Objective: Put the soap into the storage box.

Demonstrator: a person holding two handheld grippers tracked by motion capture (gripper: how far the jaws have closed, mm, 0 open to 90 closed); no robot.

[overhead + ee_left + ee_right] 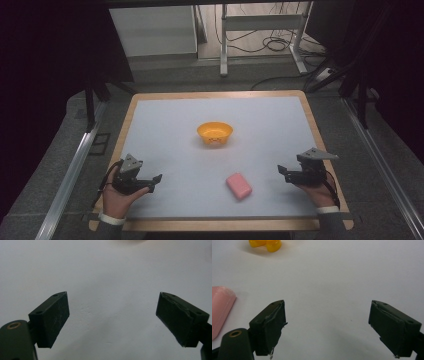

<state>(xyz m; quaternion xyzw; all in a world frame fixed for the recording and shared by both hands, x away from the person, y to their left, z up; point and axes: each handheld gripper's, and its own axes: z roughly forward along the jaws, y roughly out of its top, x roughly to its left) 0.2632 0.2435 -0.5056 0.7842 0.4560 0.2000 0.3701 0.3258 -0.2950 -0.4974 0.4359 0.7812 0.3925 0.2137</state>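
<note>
No readable text, label, brand, number or sign anywhere. Nothing printed on the orange bowl [214, 133], only a small dark marking near its base, too small to make out. Nothing legible on the pink block [239, 185], on the pale worktop [165, 125], or on either hand-held gripper.

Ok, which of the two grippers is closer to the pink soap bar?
The right gripper; the pink rounded soap bar lies just beside its open jaws, while the left gripper sits farther off.

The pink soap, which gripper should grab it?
Probably the right gripper: the pink soap lies nearer it, beside its open jaws. The left gripper is farther away.
</note>
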